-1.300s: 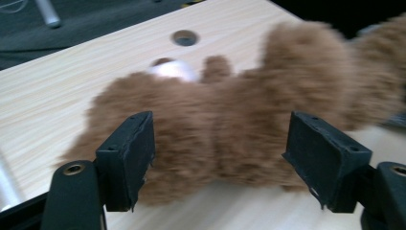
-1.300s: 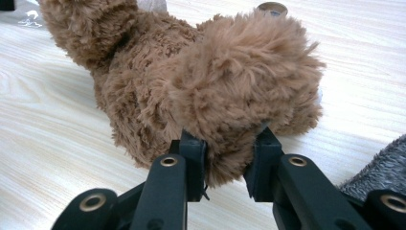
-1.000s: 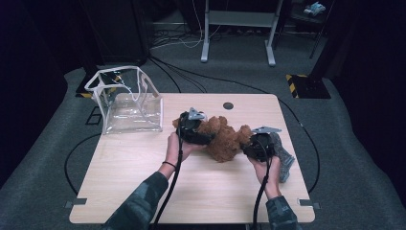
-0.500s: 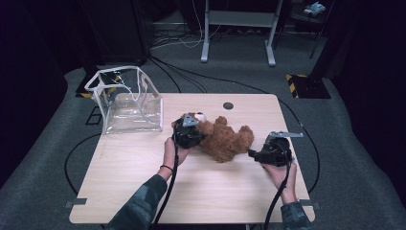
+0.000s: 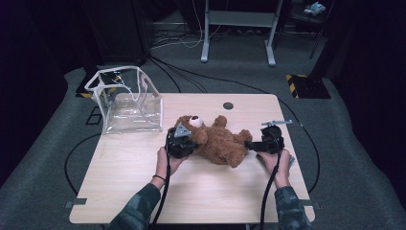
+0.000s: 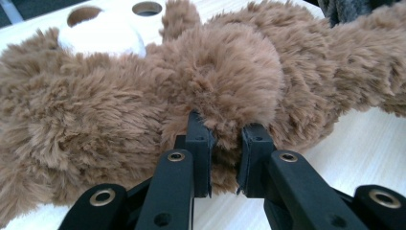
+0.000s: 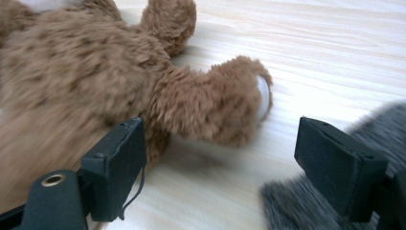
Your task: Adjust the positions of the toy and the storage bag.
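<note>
A brown teddy bear (image 5: pixel 218 141) lies on its back in the middle of the wooden table (image 5: pixel 215 191), head toward the far left. My left gripper (image 5: pixel 194 143) has just been closing and now pinches the fur of the bear's near arm (image 6: pixel 239 81) between its fingertips (image 6: pixel 198 139). My right gripper (image 5: pixel 250 143) lies at the bear's right end; its jaws have just been opening. In the right gripper view they stand wide apart on either side of a leg (image 7: pixel 215 110), with the right gripper (image 7: pixel 222 139) not touching it.
A clear plastic bag (image 5: pixel 131 103) with a white rim stands open at the table's far left corner. A round hole (image 5: pixel 228 105) sits near the far edge. Something grey and fuzzy (image 7: pixel 287 206) lies by my right hand. Cables run over the floor behind.
The left gripper's jaws closed on the bear's arm and the hand sank a little. The right gripper let go of the bear, its jaws spread wide, and it drew back to the right.
</note>
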Available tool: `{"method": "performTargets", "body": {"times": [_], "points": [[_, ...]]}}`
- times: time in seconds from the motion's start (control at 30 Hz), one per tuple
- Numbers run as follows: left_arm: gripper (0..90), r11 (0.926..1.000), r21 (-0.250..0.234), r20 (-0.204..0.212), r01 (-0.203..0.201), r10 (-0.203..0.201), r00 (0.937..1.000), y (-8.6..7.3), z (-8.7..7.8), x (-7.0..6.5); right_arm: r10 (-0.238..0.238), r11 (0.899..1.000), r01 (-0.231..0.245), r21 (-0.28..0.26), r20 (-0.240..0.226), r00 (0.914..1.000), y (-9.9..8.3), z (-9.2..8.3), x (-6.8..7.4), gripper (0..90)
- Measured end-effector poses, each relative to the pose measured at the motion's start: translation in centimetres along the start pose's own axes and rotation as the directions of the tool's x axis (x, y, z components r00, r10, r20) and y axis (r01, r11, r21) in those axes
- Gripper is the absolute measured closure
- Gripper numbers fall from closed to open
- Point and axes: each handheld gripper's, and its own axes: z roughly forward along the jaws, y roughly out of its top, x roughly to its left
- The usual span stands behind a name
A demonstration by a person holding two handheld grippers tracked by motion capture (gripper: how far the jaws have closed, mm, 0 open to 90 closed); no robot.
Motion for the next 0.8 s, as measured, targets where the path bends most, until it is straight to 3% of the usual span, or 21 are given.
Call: {"method": "performTargets", "body": {"times": [0.17, 0.3, 0.53, 0.8], "points": [[77.8, 0.9999, 0.006, 0.006, 0.009, -0.009, 0.9999, -1.0, -0.2, 0.1, 0.002, 0.998, -0.003, 0.070, 0.011, 0.9999, 0.9, 2.9, 0.1, 16.9], [78.0, 0.9999, 0.005, 0.004, 0.009, -0.009, 1.0000, -1.2, -0.3, 0.0, -0.006, 0.993, 0.008, 0.121, -0.013, 0.9999, 1.2, 5.0, -0.3, 21.1], [78.3, 1.0000, 0.005, 0.002, 0.005, -0.005, 1.0000, -1.3, 0.0, -0.1, -0.010, 0.982, 0.017, 0.186, -0.037, 0.9993, 1.1, 6.7, -0.3, 42.0], [78.9, 1.0000, 0.006, -0.014, 0.003, -0.003, 0.9999, -1.2, 0.1, -0.3, -0.026, 0.978, 0.038, 0.205, -0.065, 0.9976, 0.6, 8.0, -0.2, 68.3]]}}
